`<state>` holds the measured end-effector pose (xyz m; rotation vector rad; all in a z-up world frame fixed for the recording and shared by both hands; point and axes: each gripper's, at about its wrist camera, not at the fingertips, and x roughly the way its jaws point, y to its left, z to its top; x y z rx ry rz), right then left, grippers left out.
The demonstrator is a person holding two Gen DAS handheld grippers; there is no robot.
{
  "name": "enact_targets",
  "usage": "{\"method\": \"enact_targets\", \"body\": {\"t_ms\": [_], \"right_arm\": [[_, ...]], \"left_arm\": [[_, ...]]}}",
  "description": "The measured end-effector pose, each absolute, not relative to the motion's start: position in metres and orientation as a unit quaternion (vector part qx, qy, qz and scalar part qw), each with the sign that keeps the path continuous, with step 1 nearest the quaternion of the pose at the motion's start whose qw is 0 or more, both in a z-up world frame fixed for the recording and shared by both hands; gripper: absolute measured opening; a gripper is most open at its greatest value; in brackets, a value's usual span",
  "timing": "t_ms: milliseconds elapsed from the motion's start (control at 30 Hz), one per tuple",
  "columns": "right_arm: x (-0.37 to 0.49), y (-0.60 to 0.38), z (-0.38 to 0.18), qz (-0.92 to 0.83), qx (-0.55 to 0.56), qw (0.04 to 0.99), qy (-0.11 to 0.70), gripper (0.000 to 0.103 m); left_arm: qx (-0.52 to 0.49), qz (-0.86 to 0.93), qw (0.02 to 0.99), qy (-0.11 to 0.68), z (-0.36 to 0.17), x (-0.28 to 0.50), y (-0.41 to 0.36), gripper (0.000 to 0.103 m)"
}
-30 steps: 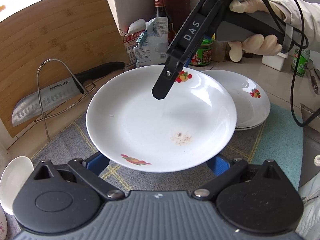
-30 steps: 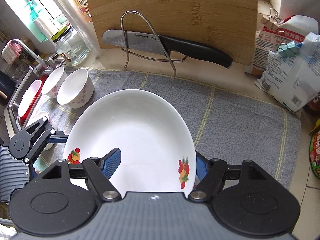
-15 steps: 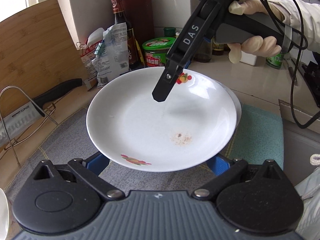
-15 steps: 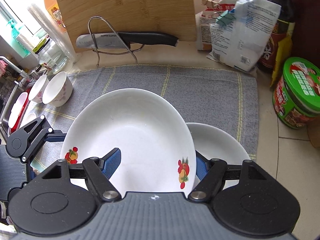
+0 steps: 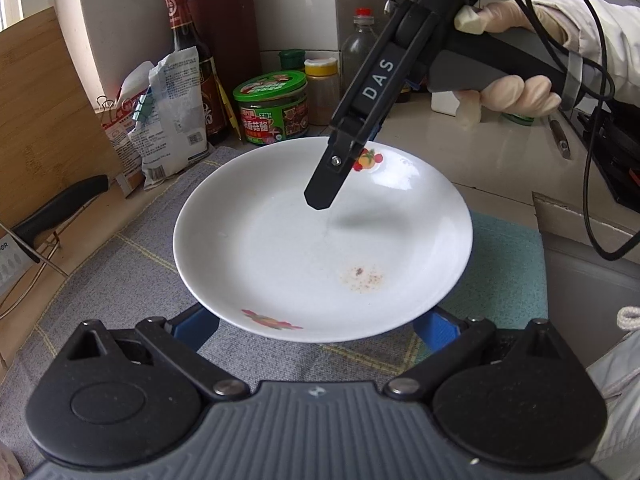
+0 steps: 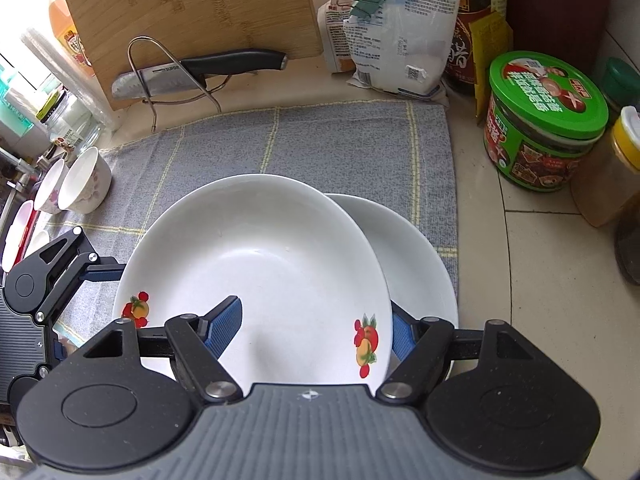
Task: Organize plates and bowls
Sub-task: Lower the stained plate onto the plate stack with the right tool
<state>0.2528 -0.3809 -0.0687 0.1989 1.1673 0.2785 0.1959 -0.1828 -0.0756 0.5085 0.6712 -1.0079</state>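
A grey mat (image 6: 320, 148) covers the counter, with a teal cloth (image 5: 508, 264) at its right edge in the left wrist view. Above the mat, a white plate (image 6: 256, 256) with fruit prints is carried by both grippers, partly over a second plate (image 6: 412, 264) lying on the mat. The right gripper (image 6: 316, 330) clamps the plate's near rim, one blue pad inside, one beneath. The left gripper (image 5: 316, 326) reaches under the opposite rim; whether it pinches the rim cannot be told. Far left, two bowls (image 6: 82, 186) lie tipped on the mat. Beyond are a board (image 6: 192, 4), knife (image 6: 200, 70), bags (image 6: 396, 24) and a green jar (image 6: 544, 120).
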Motion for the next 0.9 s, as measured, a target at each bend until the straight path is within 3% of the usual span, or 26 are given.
{"method": "enact_targets", "body": {"t_ms": [900], "right_arm": [[0.251, -0.392, -0.088, 0.109, 0.094, 0.810, 0.568, 0.080]], "left_arm": [[0.247, -0.484, 0.777, 0.318, -0.081, 0.199, -0.193, 0.102]]}}
